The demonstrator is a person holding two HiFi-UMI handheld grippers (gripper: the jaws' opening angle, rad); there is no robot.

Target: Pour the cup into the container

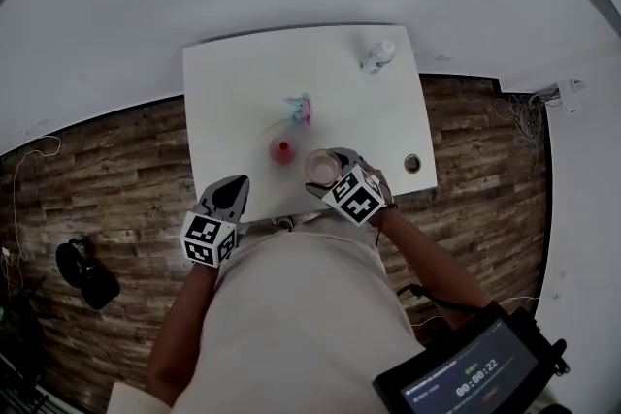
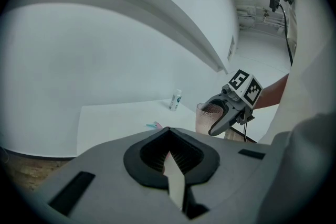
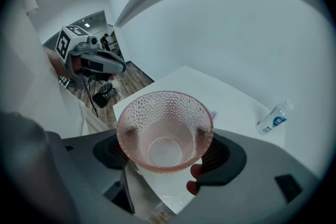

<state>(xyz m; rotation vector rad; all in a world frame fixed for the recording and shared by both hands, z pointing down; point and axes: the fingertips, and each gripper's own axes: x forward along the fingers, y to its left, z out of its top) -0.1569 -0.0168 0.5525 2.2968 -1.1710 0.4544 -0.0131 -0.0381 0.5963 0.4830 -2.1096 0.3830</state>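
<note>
Right gripper view is showing your right gripper (image 3: pixel 167 150) jaws clamping the dimpled pink cup (image 3: pixel 165 126) near the small red container (image 1: pixel 283 150) while your left gripper (image 2: pixel 170 157) jaws are sitting closed and empty; pouring off-centre is risking a spill across the worktop (image 1: pixel 243 82).

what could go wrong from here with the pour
The small red container looks narrower than the rim of the cup, so a fast tip may spill onto the table.
The right claw pinches the tapered cup by its sides only; it might slip as it tilts.
The left claw is shut and off the container, so nothing steadies it if bumped.
</note>
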